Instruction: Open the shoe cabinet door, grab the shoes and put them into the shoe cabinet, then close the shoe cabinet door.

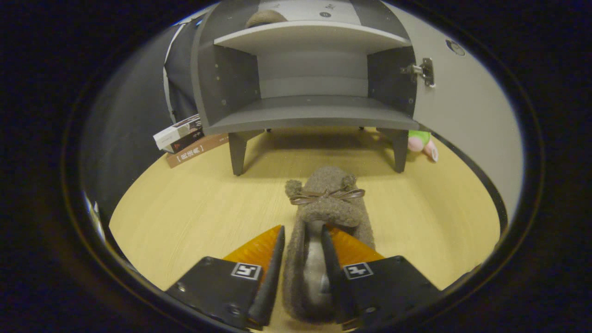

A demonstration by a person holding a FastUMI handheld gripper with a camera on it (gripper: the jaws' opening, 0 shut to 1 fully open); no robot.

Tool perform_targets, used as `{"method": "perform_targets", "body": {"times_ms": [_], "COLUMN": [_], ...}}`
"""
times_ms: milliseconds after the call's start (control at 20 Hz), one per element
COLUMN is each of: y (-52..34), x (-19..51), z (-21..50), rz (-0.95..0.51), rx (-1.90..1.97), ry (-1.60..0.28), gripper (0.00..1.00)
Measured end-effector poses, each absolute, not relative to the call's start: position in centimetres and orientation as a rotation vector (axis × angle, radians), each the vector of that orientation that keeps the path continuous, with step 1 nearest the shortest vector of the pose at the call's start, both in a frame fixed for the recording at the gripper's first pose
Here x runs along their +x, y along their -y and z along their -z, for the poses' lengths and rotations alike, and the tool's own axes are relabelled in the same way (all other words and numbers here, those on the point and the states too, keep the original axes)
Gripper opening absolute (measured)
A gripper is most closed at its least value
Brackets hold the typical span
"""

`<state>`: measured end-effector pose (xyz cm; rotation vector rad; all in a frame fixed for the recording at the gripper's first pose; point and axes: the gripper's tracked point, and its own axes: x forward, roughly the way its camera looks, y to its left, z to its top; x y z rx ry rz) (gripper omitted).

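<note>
A fuzzy brown slipper (323, 208) with a thin ribbon bow (327, 195) across its top lies on the light wooden floor (185, 217), toe pointing toward the shoe cabinet (314, 111). The gripper (301, 240) straddles the slipper's left side wall — one finger sits outside it, the other reaches down into the opening, and the gap between them is narrow; whether both actually press on the wall cannot be told. Beyond the slipper the grey cabinet stands on short legs with its door (462, 115) swung wide open to the right, a metal hinge (423, 71) showing on its inner face. The lower compartment is bare, while on the shelf (314, 37) above rests a second brown shoe (266, 18). A few books (185, 138) are stacked beside the cabinet's left leg, and a pink-and-green plush toy (422, 142) lies behind the right leg
</note>
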<state>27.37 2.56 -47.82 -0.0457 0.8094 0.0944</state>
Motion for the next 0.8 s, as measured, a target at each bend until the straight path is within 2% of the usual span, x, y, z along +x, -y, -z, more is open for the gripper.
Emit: {"method": "perform_targets", "body": {"times_ms": [100,200,450,800], "y": [-2.9,-2.9,-2.0,-2.9], "x": [27.7,27.6,26.2,23.4], "z": [48.0,47.3,43.8,33.4], "rz": [-0.125,-0.151,-0.128,-0.224], "rx": [0.013,0.03,-0.002,0.041], "ry": [-0.785,-0.762,-0.691,-0.576], "gripper": [0.18,0.11,0.1,0.1]}}
